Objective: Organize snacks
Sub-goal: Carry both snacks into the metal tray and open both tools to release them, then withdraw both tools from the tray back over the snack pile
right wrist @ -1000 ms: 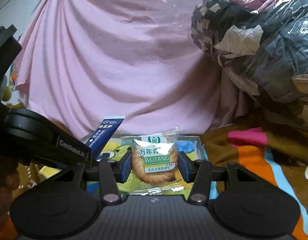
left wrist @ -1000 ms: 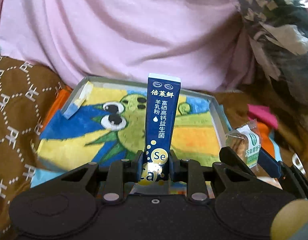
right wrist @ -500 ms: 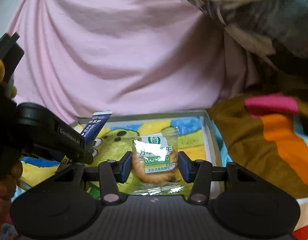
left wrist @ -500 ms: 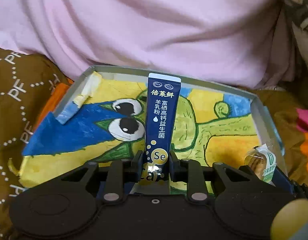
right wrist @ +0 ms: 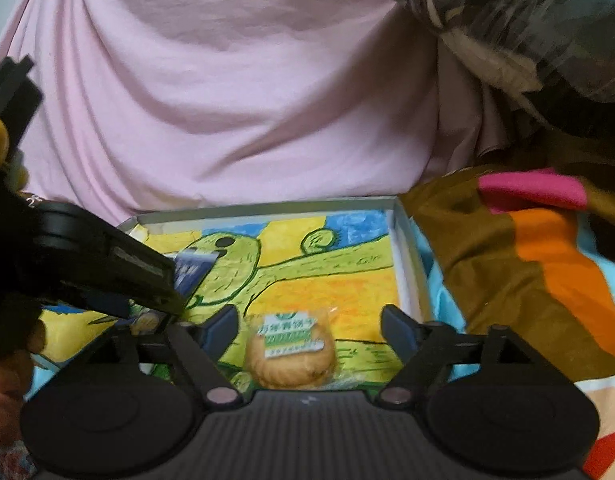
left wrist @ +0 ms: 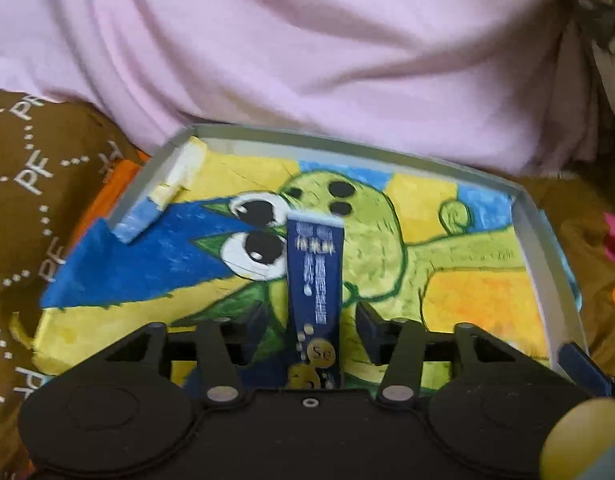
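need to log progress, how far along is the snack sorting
Done: both snacks have reached the tray. In hand: nothing gripped. The left gripper has just opened off the blue sachet, and the right gripper has just opened off the biscuit; gaps show on both sides of each. Left: draw both grippers back. No other loose snacks show.

A pale pink cloth (right wrist: 235,92) hangs in soft folds across the whole back of the scene and hides any wall behind it. To the left lies a brown blanket (left wrist: 31,184) printed with white dotted hexagons and letters. On the right a blanket (right wrist: 547,280) in brown, orange, pink and light blue bands spreads out. Above it sits a bundle of dark patterned fabric (right wrist: 527,28), apparently wrapped in clear plastic. The light is soft and even.
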Action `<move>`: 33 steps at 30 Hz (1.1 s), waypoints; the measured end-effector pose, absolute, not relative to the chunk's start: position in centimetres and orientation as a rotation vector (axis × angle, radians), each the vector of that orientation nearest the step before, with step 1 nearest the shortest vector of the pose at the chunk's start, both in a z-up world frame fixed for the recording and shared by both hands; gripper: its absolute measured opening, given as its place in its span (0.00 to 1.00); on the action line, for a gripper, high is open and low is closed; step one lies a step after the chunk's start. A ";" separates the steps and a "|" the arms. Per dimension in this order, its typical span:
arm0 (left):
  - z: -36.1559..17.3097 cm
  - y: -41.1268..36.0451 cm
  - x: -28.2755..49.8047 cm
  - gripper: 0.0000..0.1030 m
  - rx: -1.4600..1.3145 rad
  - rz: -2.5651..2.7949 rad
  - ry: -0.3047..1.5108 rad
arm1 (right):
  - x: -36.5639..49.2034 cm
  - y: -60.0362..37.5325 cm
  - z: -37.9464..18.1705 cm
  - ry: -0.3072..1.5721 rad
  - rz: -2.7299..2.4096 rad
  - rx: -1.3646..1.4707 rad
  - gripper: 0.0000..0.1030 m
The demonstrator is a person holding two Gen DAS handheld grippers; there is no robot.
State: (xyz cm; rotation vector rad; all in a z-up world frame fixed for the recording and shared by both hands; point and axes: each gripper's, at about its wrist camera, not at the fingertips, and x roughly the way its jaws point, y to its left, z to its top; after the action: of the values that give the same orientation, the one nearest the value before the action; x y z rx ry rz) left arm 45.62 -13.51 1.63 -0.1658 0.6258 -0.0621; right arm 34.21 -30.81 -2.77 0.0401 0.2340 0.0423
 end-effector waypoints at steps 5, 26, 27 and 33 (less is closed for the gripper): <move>3.5 -11.7 43.5 0.75 -0.171 -0.025 0.569 | 32.9 -31.0 -1.5 0.219 0.007 0.074 0.95; 7.3 -7.6 24.7 0.99 -0.092 -0.042 0.425 | 16.4 -29.5 3.0 0.223 0.037 0.070 1.00; 7.0 -7.5 24.1 0.99 -0.090 -0.038 0.430 | 15.6 -29.5 3.1 0.218 0.037 0.079 1.00; 5.8 -6.3 20.2 0.99 -0.046 -0.050 0.458 | 11.3 -29.1 3.1 0.214 0.030 0.103 1.00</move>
State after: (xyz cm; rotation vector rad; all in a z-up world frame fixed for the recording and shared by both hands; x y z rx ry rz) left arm 20.20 -6.34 5.83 -0.0461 0.4582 -0.0496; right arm 11.33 -29.05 3.12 0.1028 0.2143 0.0300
